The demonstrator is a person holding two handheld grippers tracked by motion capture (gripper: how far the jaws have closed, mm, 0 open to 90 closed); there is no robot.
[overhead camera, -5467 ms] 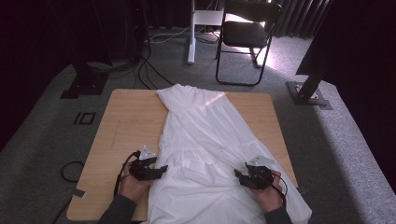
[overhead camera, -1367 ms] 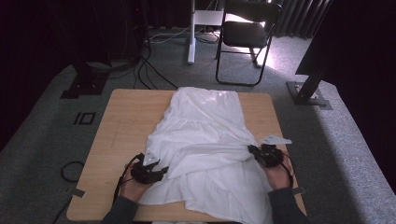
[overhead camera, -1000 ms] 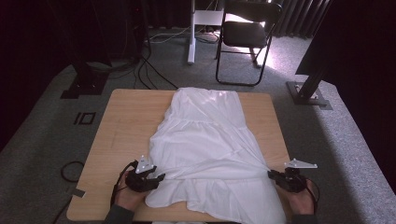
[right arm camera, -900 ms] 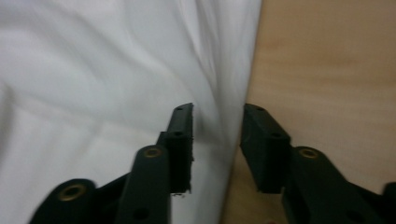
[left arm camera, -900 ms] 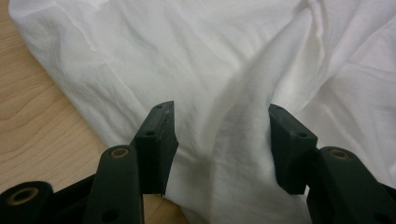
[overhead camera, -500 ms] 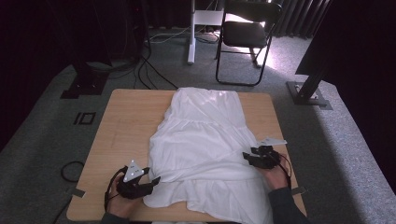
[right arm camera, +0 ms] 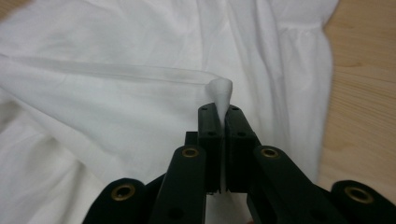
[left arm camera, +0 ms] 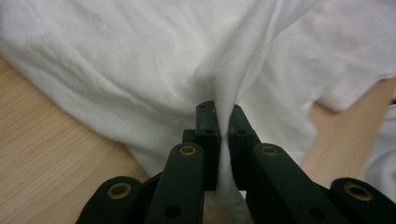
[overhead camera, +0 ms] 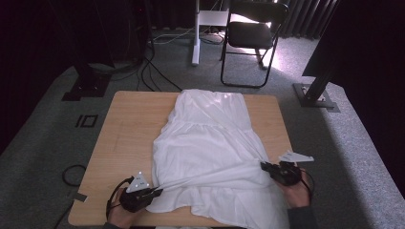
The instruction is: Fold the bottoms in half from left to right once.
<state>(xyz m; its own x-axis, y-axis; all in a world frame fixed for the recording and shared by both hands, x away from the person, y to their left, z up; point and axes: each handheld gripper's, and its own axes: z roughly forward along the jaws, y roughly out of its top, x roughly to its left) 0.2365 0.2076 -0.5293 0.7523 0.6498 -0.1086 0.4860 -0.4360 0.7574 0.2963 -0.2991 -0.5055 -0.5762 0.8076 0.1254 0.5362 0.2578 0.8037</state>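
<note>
You have the white garment (overhead camera: pixel 210 148) spread on the worktop (overhead camera: pixel 129 129), its narrow end toward the far edge and its wide hem toward you, already folded up once so the cloth lies doubled across the near half. Your left gripper (overhead camera: pixel 143 195) sits at the near left corner of the cloth, and its jaws have just closed: in the left gripper view they are clamped on a pinch of white fabric (left arm camera: pixel 224 116). Your right gripper (overhead camera: pixel 271 169) is at the right edge, jaws likewise just closed, clamped on a small peak of cloth (right arm camera: pixel 220 93). A taut ridge runs between the two grips. By my reading one fold is in place and the next is gripped but not yet carried over; the upper part lies unfolded
</note>
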